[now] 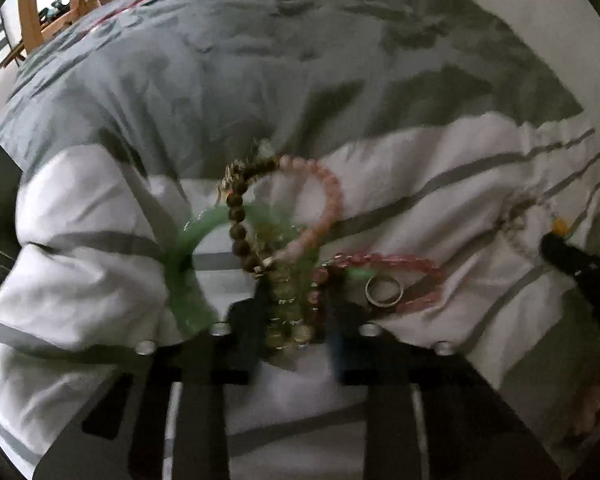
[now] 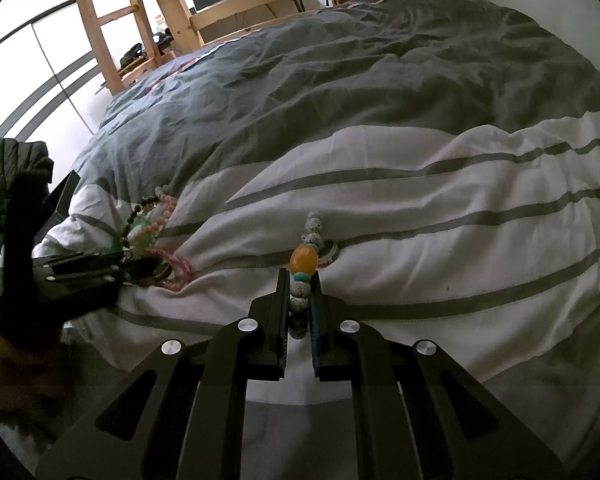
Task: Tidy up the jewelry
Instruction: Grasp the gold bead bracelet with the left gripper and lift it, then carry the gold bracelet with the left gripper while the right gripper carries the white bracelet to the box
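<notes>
Jewelry sorting on a bed, both tongs down at the white striped end of the duvet.

Bed (image 2: 380,80) with grey-and-white striped duvet (image 2: 440,208), wooden frame behind. Right tongs (image 2: 300,280) pressed together, pinching a strand of speckled white beads (image 2: 302,290) with an amber bead (image 2: 305,260) just past the tips; strand's far end lies on the duvet. Left tongs (image 1: 296,312) sit in the jewelry pile, view blurred: slightly spread, a pale yellow-green bead bracelet (image 1: 288,316) between them, can't tell if the pads press it. Around them: green bangle (image 1: 188,248), dark brown bead bracelet (image 1: 238,220), pink bead bracelet (image 1: 324,200), red-pink bracelet (image 1: 400,264), metal ring (image 1: 384,290) lying on it.
</notes>
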A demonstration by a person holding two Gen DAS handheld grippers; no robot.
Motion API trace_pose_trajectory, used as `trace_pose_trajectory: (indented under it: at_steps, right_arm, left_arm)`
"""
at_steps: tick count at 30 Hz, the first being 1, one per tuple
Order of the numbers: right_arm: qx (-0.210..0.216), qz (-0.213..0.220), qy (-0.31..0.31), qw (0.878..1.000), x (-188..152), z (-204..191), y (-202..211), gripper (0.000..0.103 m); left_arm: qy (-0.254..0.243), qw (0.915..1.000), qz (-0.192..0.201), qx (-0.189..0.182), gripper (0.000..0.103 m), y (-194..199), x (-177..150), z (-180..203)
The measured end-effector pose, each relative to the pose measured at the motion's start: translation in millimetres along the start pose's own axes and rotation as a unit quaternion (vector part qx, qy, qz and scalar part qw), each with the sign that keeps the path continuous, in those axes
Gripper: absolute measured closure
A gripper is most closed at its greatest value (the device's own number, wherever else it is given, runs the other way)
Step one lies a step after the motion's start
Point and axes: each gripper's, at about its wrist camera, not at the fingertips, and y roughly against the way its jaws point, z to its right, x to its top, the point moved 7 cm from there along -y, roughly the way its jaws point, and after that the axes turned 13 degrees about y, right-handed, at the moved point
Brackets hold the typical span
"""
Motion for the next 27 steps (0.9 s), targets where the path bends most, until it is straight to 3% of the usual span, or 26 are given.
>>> trace_pose_trajectory:
  at_steps: [6, 12, 22, 27]
  right_arm:
    - [0.001, 0.001, -0.004, 1.0, -0.2, 1.4, 0.0, 0.093]
    - [0.0, 0.002, -0.005, 1.0, -0.2, 2.7, -0.7, 0.093]
    - [0.0, 0.003, -0.004, 1.0, -0.2, 3.9, -0.7, 0.093]
    - [0.0, 0.003, -0.003, 1.0, -0.4, 4.1, -0.9, 0.093]
  left_arm:
    - [0.013, 0.9996, 0.014, -0.019, 0.09, 22.1, 3.1, -3.6]
    - [0.029, 0.9966, 0.044, -0.063, 0.091, 61.2, 5.8, -2.6]
    - [0.027, 0.9824, 0.109, -0.149, 0.091, 114.0, 15.4, 10.8]
    - [0.04, 0.9672, 0.122, -0.219, 0.091, 134.1, 17.1, 12.7]
